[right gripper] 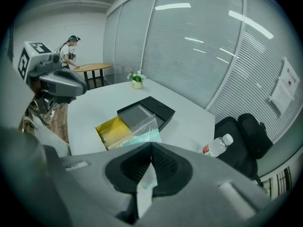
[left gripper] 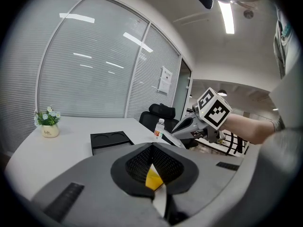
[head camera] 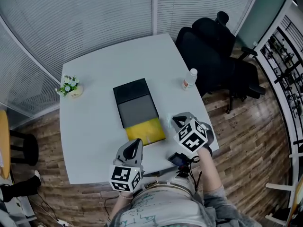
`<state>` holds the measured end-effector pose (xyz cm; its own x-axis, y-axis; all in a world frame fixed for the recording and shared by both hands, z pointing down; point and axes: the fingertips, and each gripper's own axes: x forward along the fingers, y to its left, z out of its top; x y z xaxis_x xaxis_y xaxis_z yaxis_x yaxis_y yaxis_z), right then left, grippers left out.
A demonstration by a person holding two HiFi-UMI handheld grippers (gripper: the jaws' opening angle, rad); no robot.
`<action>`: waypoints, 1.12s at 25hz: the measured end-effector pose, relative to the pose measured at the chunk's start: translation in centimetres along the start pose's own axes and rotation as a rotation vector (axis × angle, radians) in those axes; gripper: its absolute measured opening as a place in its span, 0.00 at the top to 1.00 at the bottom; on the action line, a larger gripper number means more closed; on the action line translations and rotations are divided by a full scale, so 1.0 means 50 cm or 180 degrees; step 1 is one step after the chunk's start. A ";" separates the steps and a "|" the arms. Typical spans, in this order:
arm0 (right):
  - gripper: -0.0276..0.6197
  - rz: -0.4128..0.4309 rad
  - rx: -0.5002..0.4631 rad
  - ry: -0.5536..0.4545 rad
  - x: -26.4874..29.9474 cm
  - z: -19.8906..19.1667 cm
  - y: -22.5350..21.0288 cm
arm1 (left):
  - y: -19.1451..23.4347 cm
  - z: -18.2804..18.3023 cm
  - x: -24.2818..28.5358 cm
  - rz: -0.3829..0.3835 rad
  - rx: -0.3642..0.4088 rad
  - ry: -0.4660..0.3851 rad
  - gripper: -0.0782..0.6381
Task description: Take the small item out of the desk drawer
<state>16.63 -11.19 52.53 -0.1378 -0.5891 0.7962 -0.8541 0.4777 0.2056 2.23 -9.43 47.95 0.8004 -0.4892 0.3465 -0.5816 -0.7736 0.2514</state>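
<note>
The small item, a clear bag with something pale green inside, sits at the tips of the right gripper. We read its jaws as closed on the bag's near edge. The bag is just over the right rim of the drawer, beside its yellow end; we cannot tell whether its far corner touches the drawer.

The drawer lies flat on the white table, with a black section with two round hollows farthest from us, grey in the middle and yellow nearest. The left gripper hovers near the table's front edge, just short of the yellow end. Its jaws are together with nothing between them — the yellow in the slit is the drawer beyond.

We judge the grasp made, and the bag about out of the drawer. What is left is to carry it clear and set it on bare table — there is room on either side. A bottle and a flower pot stand well apart.
</note>
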 end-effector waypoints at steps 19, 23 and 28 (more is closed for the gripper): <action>0.95 0.0172 0.0037 0.0184 0.090 -0.100 -0.008 | -0.081 -0.007 0.060 -0.0212 0.0036 0.0046 0.89; 0.95 0.0206 0.0060 0.0301 0.136 -0.149 -0.014 | -0.082 -0.019 0.063 -0.0182 0.0018 0.0108 0.89; 0.95 0.0257 0.0098 0.0438 0.194 -0.208 -0.005 | -0.074 -0.030 0.061 -0.0141 -0.0003 0.0148 0.89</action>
<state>20.75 -10.26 66.14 -0.1384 -0.4537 0.8804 -0.8583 0.4984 0.1219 6.60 -7.42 49.44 0.8178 -0.4351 0.3767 -0.5459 -0.7938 0.2683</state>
